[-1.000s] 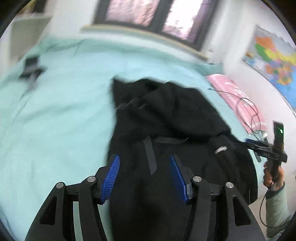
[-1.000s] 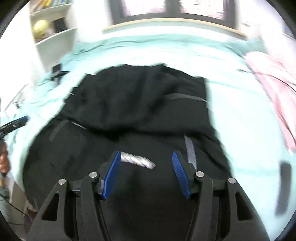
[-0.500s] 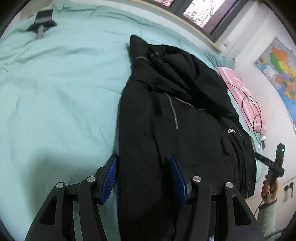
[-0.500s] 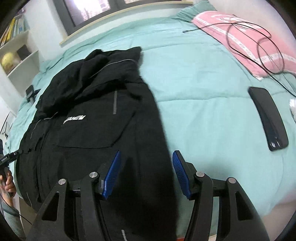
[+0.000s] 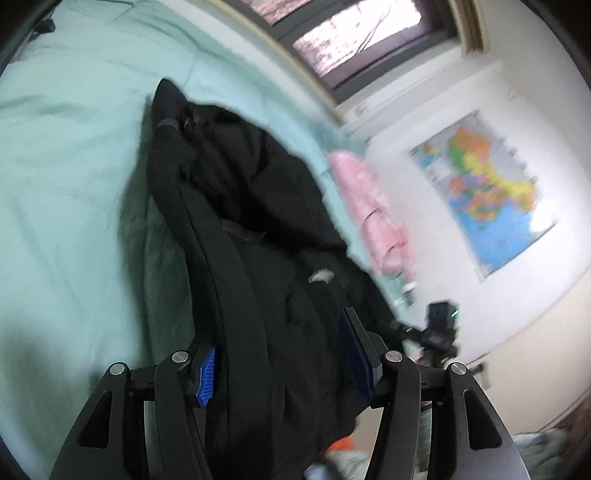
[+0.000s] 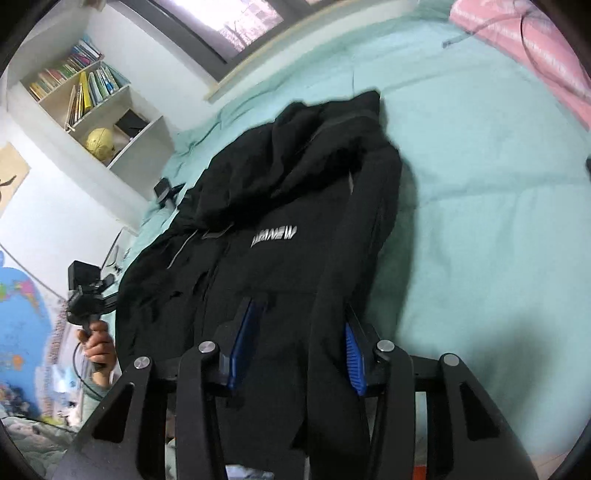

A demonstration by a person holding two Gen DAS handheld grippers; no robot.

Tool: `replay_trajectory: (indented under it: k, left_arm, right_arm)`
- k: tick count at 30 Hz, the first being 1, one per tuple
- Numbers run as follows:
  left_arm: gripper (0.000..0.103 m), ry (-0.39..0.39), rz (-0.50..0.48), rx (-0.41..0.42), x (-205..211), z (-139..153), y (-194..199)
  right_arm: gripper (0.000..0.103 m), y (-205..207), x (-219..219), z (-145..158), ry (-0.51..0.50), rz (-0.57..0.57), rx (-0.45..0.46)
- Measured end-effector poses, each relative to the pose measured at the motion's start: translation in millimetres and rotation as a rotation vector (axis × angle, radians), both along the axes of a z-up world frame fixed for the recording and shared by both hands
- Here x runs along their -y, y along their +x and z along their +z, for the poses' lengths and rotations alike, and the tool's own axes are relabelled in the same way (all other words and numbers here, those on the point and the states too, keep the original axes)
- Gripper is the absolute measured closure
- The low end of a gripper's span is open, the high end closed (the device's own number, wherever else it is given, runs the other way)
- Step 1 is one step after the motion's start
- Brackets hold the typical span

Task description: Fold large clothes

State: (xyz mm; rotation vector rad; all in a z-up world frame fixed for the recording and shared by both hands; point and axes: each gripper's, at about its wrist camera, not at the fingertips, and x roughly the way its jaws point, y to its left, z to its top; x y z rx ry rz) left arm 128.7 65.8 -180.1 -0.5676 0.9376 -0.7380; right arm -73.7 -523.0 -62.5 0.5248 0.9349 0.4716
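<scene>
On the bed: a large black padded jacket [image 6: 280, 229] lies lengthwise on a pale green quilted bedspread [image 6: 480, 206], collar end toward the window, hem end at the near edge of the bed.
Jacket detail: white lettering shows on the chest in the right wrist view; grey strips run along the seams; one sleeve lies folded along the body on the side nearest the bare bedspread.
Left gripper [image 5: 280, 354]: black frame with blue ribbed pads; jaws stand partly apart with the hem-end fabric bunched between them. The picture is blurred; whether the pads press the cloth cannot be told.
Right gripper [image 6: 299, 343]: same build; jaws have just been closing, with the folded sleeve and hem fabric between them. The right-hand pad lies against the sleeve; a firm clamp cannot be confirmed.
Person: a hand [image 6: 96, 341] in a grey-green sleeve grips the handle of the left tool, seen at the left edge of the right wrist view.
Bed, far side: a pink striped pillow [image 6: 535, 51] with a dark cable across it.
Bed, window side: a small dark device [image 6: 165, 192] lies on the bedspread beside the jacket's shoulder.
Surroundings: a white bookshelf [image 6: 96, 107] holding books and a yellow globe; a coloured wall map [image 5: 484, 192]; a dark-framed window [image 5: 354, 33].
</scene>
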Motion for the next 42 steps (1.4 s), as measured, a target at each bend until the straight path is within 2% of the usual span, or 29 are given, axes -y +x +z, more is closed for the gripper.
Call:
replay_trajectory:
  k: [2,4,7,10,11,12,13,14,15,18,21,25,28,32,35,39,42]
  left_arm:
    - [0.045,0.109,-0.004,-0.024,12.0,-18.1,-19.7]
    - [0.045,0.165,-0.013,-0.043,19.2,-31.8,-38.3]
    - [0.045,0.192,0.006,-0.057,16.5,-44.1,-68.0]
    - [0.045,0.179,0.041,-0.049,12.0,-45.0,-85.7]
    - [0.046,0.187,0.053,-0.049,13.2,-44.3,-89.5]
    - [0.060,0.200,0.062,-0.047,12.8,-44.8,-90.4]
    - [0.083,0.230,0.082,-0.035,16.4,-41.6,-92.2]
    - [0.090,0.254,0.108,-0.016,16.5,-35.5,-95.2]
    - [0.091,0.242,0.118,-0.008,10.0,-30.3,-97.4]
    - [0.092,0.081,0.176,0.056,-25.1,3.7,-96.9]
    - [0.092,-0.044,0.207,0.114,-47.4,36.6,-79.5]
    - [0.091,-0.094,0.230,0.166,-57.6,68.6,-41.5]
    - [0.091,-0.123,0.251,0.171,-56.5,86.0,-2.4]
    - [0.091,-0.116,0.300,0.171,-50.6,100.6,49.6]
    - [0.091,-0.107,0.330,0.168,-46.6,106.7,89.7]
    - [0.091,-0.044,0.384,0.167,-36.8,108.4,142.2]
    - [0.090,0.016,0.431,0.154,-26.5,99.4,178.1]
  right_arm:
    - [0.054,-6.7,-4.4,-23.9,-0.024,0.005,-0.075]
    - [0.054,-22.4,-8.1,-44.0,-0.017,0.016,-0.126]
    - [0.054,-50.1,-15.1,-56.7,-0.111,0.024,-0.162]
    - [0.055,-73.7,-25.9,-66.8,-0.155,0.051,-0.181]
    - [0.061,-79.9,-30.2,-67.3,-0.180,0.050,-0.173]
    - [0.074,-84.7,-33.9,-64.3,-0.206,0.039,-0.151]
    - [0.080,-87.3,-35.5,-58.5,-0.213,0.024,-0.129]
    - [0.087,-88.8,-35.0,-51.0,-0.199,0.010,-0.105]
    - [0.088,-90.8,-34.0,-40.7,-0.177,-0.005,-0.072]
    - [0.088,-95.4,-32.1,5.3,-0.182,-0.041,0.047]
    - [0.088,-89.0,-27.8,49.7,-0.178,-0.061,0.133]
    - [0.088,-56.2,-14.2,98.7,-0.151,-0.100,0.204]
    - [0.088,-22.3,-4.5,123.0,-0.115,-0.132,0.233]
    - [0.088,33.8,3.8,144.2,-0.092,-0.167,0.259]
    - [0.088,79.3,7.0,149.3,-0.063,-0.196,0.245]
    - [0.088,143.7,7.3,148.2,-0.074,-0.244,0.221]
    - [0.088,191.5,8.1,136.8,-0.100,-0.286,0.187]
